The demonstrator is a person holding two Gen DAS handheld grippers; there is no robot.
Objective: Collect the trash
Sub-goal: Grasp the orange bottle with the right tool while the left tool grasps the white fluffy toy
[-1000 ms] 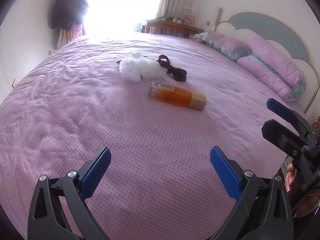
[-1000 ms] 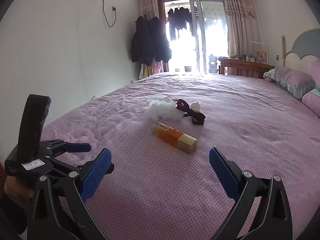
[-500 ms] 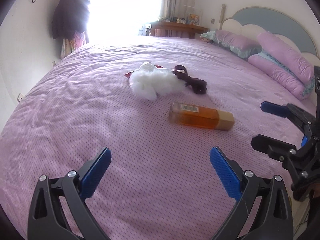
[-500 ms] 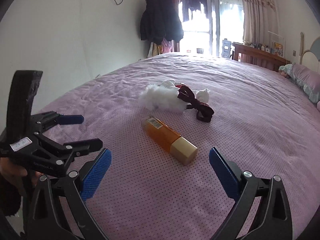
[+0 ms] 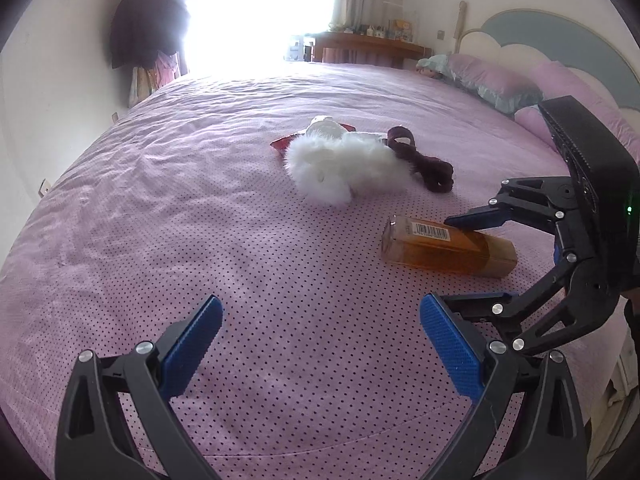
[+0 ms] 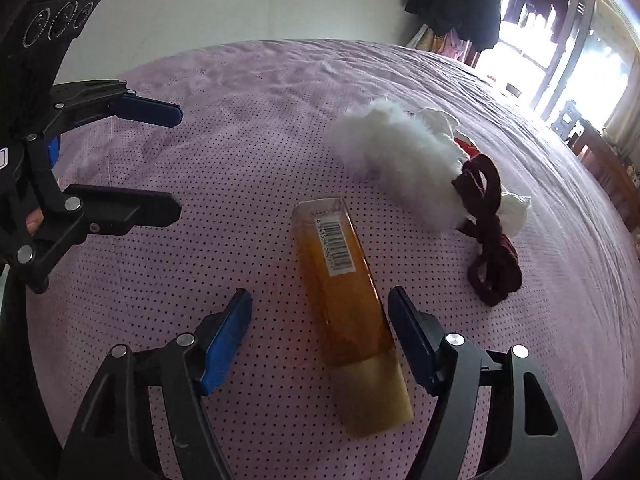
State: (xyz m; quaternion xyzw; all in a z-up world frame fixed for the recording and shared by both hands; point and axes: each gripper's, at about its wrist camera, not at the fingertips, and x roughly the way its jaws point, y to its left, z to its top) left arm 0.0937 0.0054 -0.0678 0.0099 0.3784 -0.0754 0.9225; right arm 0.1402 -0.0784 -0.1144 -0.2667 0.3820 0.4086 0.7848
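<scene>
An amber bottle with a tan cap and barcode label lies on the purple bedspread. My right gripper is open, its blue pads either side of the bottle's lower half, not touching it. In the left wrist view the bottle lies at right with the right gripper around it. My left gripper is open and empty above bare bedspread. A white fluffy clump and a dark red scrunchie lie beyond; a red wrapper peeks out behind.
Pillows and a headboard are at the far right. A wooden dresser and bright window stand behind the bed. Dark coats hang on the left wall. The left gripper shows at left in the right wrist view.
My right gripper has moved forward and down until its open jaws straddle the bottle, and they have narrowed. My left gripper has drifted left; the objects have not moved on the bed.
</scene>
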